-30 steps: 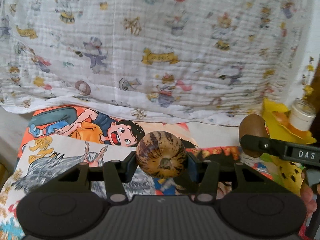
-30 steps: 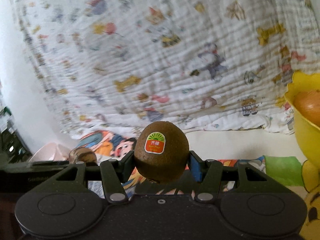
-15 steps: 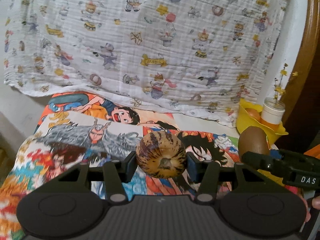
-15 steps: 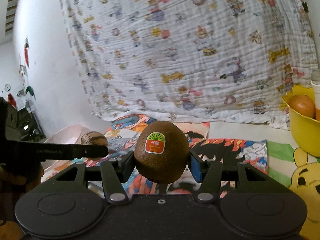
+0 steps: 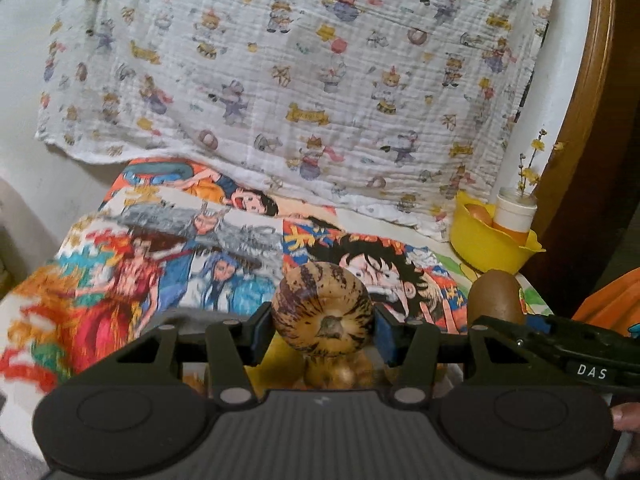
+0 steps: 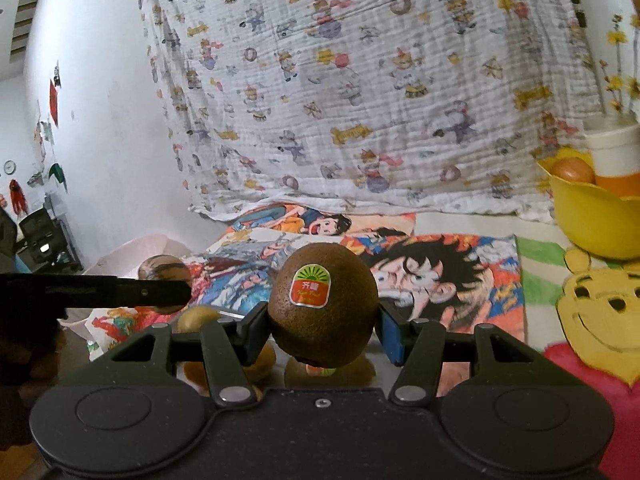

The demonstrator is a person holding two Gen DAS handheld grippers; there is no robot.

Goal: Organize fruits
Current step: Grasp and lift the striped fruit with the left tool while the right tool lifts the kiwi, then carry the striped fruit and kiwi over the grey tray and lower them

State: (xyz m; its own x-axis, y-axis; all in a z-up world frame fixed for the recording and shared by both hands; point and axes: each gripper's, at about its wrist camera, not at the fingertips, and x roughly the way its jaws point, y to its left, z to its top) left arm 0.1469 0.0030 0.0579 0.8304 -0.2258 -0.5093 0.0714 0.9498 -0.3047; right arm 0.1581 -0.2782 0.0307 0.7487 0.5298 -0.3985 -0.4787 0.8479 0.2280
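The left tongs (image 5: 323,330) pinch a brown-streaked round fruit (image 5: 322,315) above the cartoon-print cloth (image 5: 172,264). The right tongs (image 6: 323,326) pinch a stickered kiwi (image 6: 322,308). Far right, a yellow bowl (image 6: 592,224) holds an orange fruit (image 6: 572,170) and a cup (image 6: 612,152).

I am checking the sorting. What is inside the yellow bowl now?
The yellow bowl holds one orange-brown fruit and a white cup with an orange base. Its wall hides anything lower.
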